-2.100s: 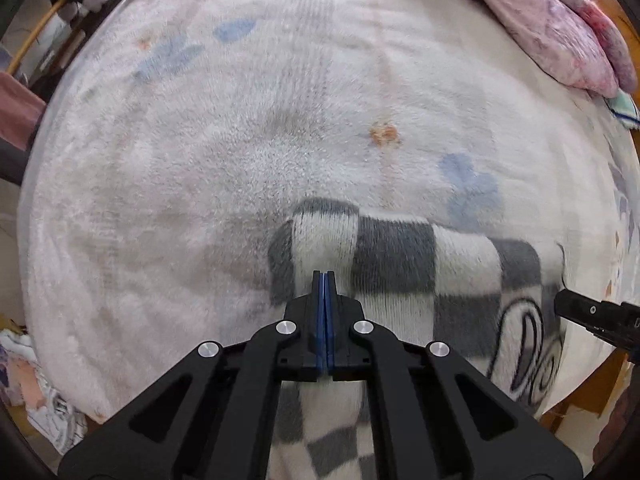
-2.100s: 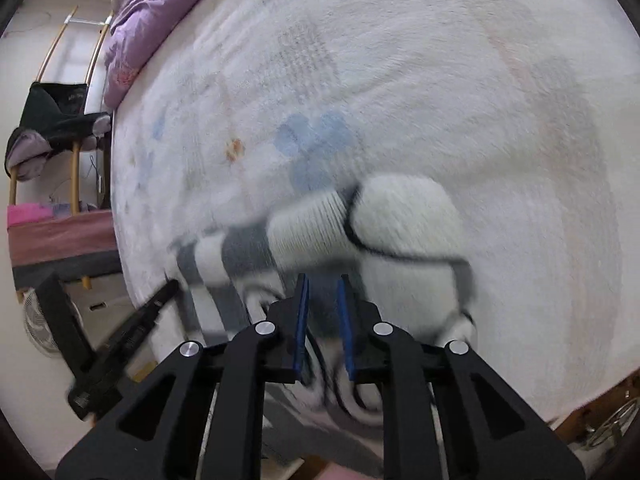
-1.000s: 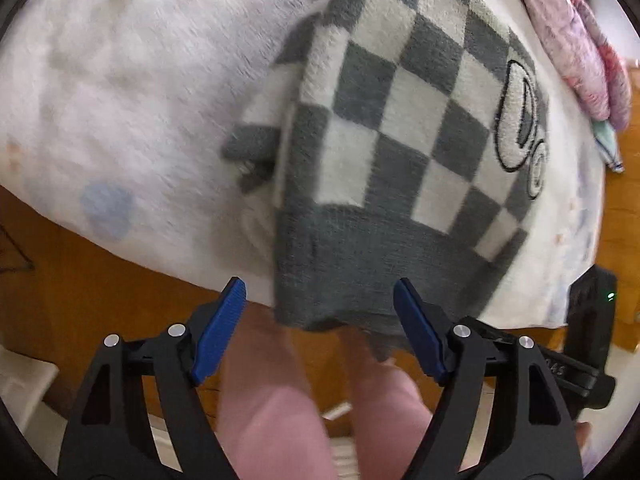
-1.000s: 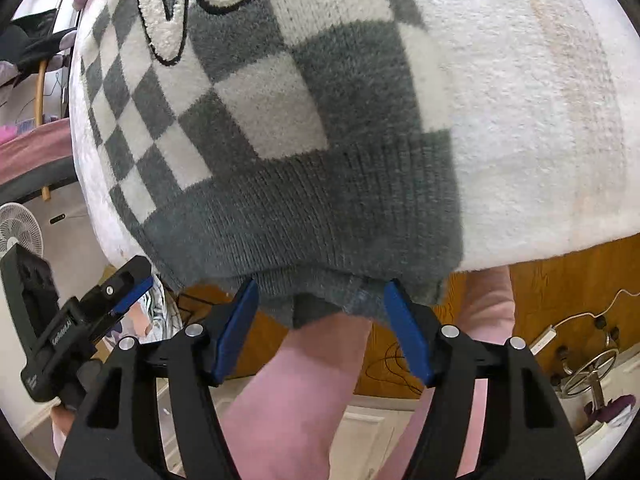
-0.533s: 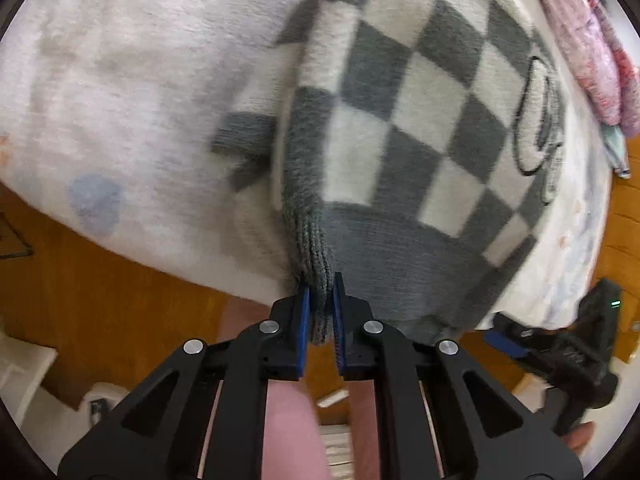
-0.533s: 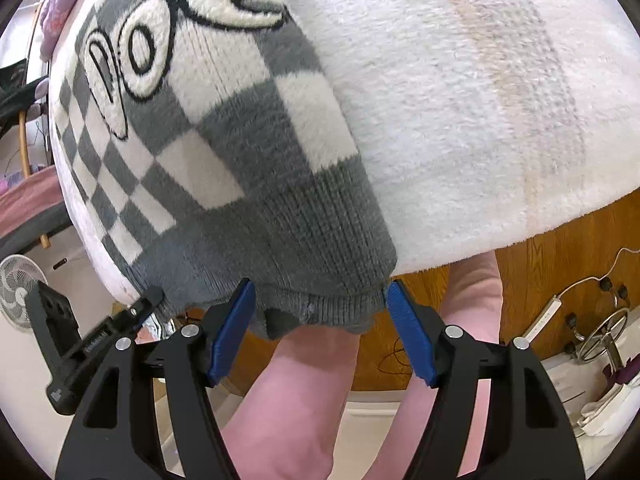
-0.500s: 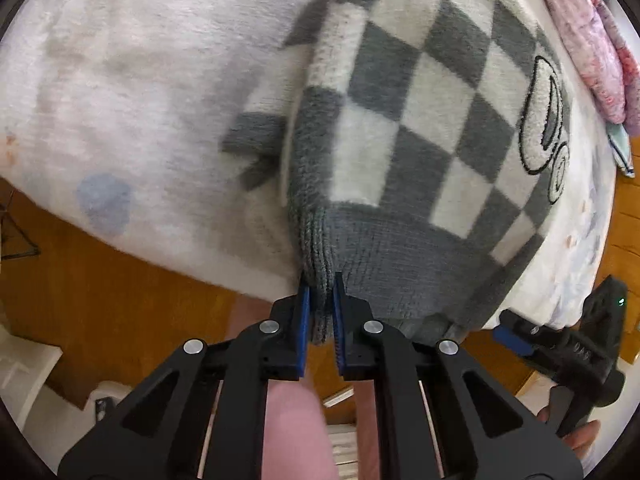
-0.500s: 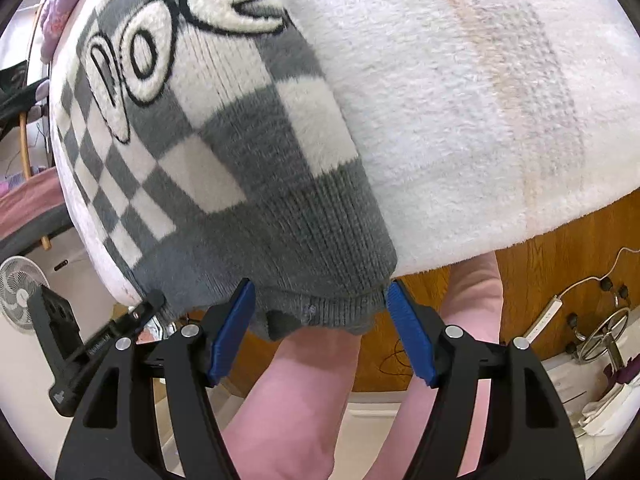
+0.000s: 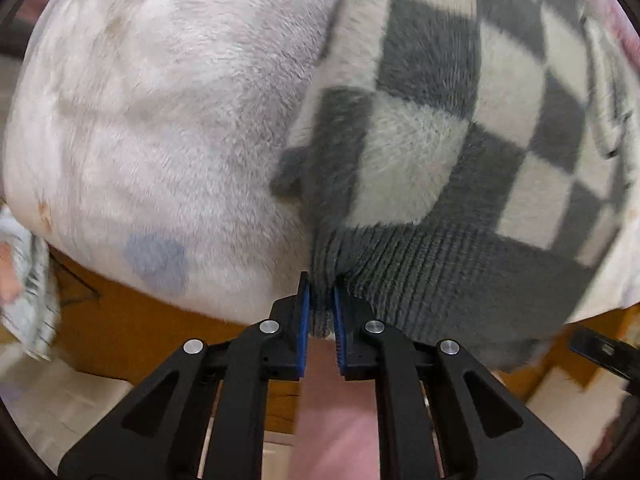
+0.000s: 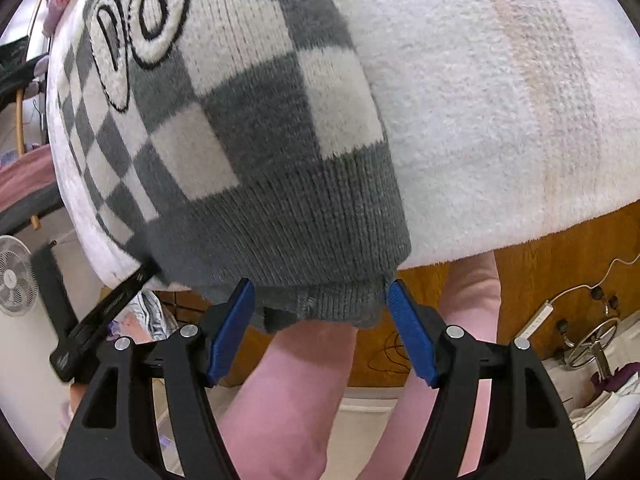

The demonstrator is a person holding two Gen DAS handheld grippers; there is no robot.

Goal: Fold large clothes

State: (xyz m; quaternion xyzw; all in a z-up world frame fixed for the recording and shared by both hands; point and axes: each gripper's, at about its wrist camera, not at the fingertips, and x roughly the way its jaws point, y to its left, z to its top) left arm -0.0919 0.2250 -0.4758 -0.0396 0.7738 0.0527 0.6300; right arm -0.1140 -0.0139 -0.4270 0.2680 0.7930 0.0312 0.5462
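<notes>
Checkered grey-white sweater (image 9: 432, 128) lies flat on fluffy white blanket (image 9: 160, 112), ribbed grey hem hanging over near edge of bed. Left gripper (image 9: 320, 300) clamped on left corner of hem, blue pads pinching rib. Right gripper (image 10: 320, 300) wide open, pads either side of right hem corner, knit between them but not pinched. Embroidered white letters on far part of sweater. Wooden bed frame (image 10: 560, 248) below blanket edge. Fan (image 10: 16, 276) on floor, far left in right view.
</notes>
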